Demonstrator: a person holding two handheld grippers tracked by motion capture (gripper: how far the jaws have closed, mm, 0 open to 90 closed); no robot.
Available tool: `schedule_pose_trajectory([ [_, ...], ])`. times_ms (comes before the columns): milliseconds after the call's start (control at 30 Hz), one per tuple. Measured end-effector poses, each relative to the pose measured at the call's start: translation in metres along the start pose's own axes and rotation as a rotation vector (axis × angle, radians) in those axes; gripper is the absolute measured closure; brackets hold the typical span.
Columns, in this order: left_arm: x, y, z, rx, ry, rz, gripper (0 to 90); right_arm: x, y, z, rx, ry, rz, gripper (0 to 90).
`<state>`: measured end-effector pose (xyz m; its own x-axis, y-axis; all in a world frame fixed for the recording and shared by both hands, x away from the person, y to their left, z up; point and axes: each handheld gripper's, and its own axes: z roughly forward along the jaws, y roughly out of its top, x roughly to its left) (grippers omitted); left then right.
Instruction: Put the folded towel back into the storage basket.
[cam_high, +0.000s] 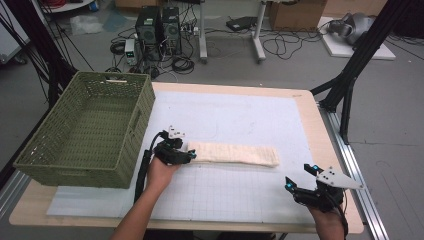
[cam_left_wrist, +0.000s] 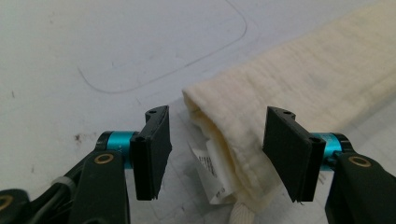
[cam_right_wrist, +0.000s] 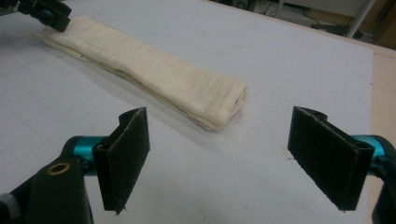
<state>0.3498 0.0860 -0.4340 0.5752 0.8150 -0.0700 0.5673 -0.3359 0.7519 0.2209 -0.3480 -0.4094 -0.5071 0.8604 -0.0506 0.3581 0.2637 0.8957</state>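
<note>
From the high view, a folded cream cloth (cam_high: 234, 153) lies as a long strip across the white gridded mat (cam_high: 235, 192) on the bench (cam_high: 310, 120), roughly midway between the two hands. The left tongs (cam_high: 190, 152) sit right at the strip's left end, which looks like the start of a pick-up, probably toward the green woven basket (cam_high: 50, 157) standing empty at the bench's left edge. The right tongs (cam_high: 298, 178) wait near the front right corner, well apart from the cloth's right end. Nothing lies between cloth and basket; only the basket's tall near wall would have to be cleared.

In the left gripper view, the left tongs (cam_left_wrist: 212, 154) straddle the cloth's end (cam_left_wrist: 243, 135): the jaws are partly spread, not yet pressing the fabric. A white care label (cam_left_wrist: 208, 170) pokes out of the layered folds, so a shallow bite might catch only that or the top layer.

In the right gripper view, the right tongs (cam_right_wrist: 233, 158) are spread wide and empty over bare mat, aimed at the cloth's near end (cam_right_wrist: 215, 105), just beyond them. The left tongs (cam_right_wrist: 46, 11) show at the far end.
</note>
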Motion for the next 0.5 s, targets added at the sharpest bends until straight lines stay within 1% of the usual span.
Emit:
schedule_pose_trajectory([
  [33, 0.000, -0.002, 0.001, 0.010, -0.007, 0.003, 41.4, 0.000, 0.000, 0.000, 0.000, 0.000, 0.000, 19.4],
  [100, -0.002, -0.003, 0.002, 0.033, -0.015, 0.024, 41.6, 0.000, 0.000, 0.000, -0.001, 0.001, 0.000, 19.4],
  [167, -0.006, -0.002, 0.001, 0.036, -0.023, 0.041, 43.8, 0.000, 0.000, 0.001, 0.002, 0.004, -0.003, 19.4],
  [200, -0.006, -0.002, 0.001, 0.036, -0.023, 0.041, 45.8, 0.000, 0.000, 0.001, 0.002, 0.004, -0.003, 19.4],
  [267, -0.008, -0.003, 0.004, 0.053, -0.028, 0.060, 46.6, 0.000, 0.000, 0.001, 0.003, 0.002, -0.002, 19.4],
  [333, -0.009, -0.003, 0.005, 0.054, -0.052, 0.067, 56.5, 0.000, 0.000, 0.001, 0.000, 0.001, -0.004, 19.4],
  [367, -0.011, -0.003, 0.005, 0.052, -0.056, 0.072, 60.6, 0.000, 0.000, 0.001, 0.000, 0.002, -0.003, 19.4],
  [400, -0.012, -0.003, 0.005, 0.050, -0.065, 0.075, 60.6, 0.000, 0.000, 0.001, 0.000, 0.002, -0.003, 19.4],
  [433, -0.012, -0.003, 0.005, 0.050, -0.078, 0.060, 68.5, 0.000, 0.000, 0.001, 0.004, 0.004, 0.002, 19.3],
  [467, -0.012, -0.003, 0.005, 0.049, -0.088, 0.053, 72.0, 0.000, 0.000, 0.001, 0.005, 0.004, 0.004, 19.4],
  [500, -0.012, -0.003, 0.005, 0.049, -0.088, 0.053, 76.0, 0.000, 0.000, 0.001, 0.005, 0.004, 0.004, 19.4],
])
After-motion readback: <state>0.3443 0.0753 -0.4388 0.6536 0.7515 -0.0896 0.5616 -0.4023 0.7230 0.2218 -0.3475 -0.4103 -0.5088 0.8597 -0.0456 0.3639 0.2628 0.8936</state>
